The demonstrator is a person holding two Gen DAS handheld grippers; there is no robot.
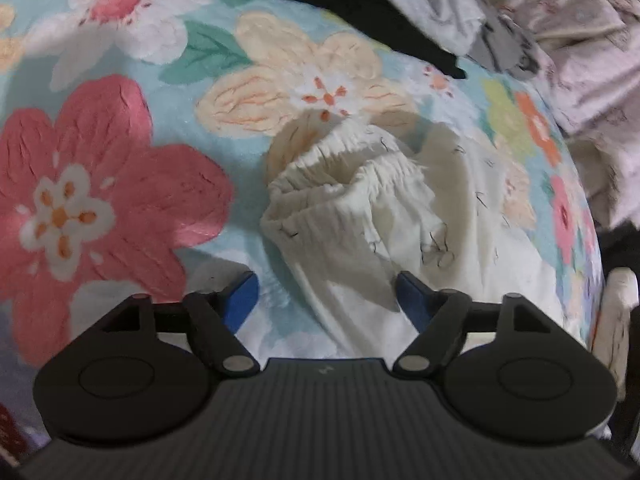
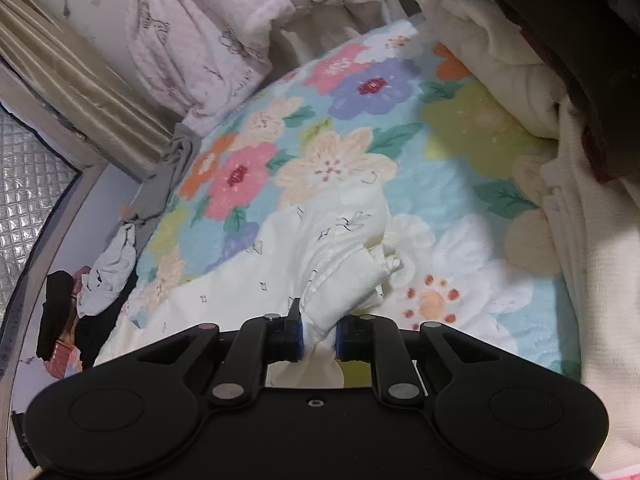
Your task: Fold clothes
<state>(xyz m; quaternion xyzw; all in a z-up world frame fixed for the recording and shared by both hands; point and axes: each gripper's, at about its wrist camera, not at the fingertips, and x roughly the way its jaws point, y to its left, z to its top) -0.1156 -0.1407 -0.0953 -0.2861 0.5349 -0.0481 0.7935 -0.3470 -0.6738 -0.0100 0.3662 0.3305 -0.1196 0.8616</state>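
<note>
A white garment with small dark prints (image 1: 360, 220) lies on a floral blanket (image 1: 120, 160); its gathered elastic opening faces up. My left gripper (image 1: 326, 294) is open, its blue-padded fingers (image 1: 242, 298) straddling the lower part of the garment without pinching it. In the right wrist view the same white garment (image 2: 280, 272) spreads across the blanket (image 2: 460, 208). My right gripper (image 2: 318, 336) is shut on a bunched fold of the white garment and holds it lifted.
A black garment (image 1: 340, 8) and grey-white clothes (image 1: 452, 12) lie at the far edge. Pink-white bedding (image 2: 208, 32) is piled at the back left, cream cloth (image 2: 580, 220) on the right. More clothes (image 2: 104, 272) hang off the bed's left edge.
</note>
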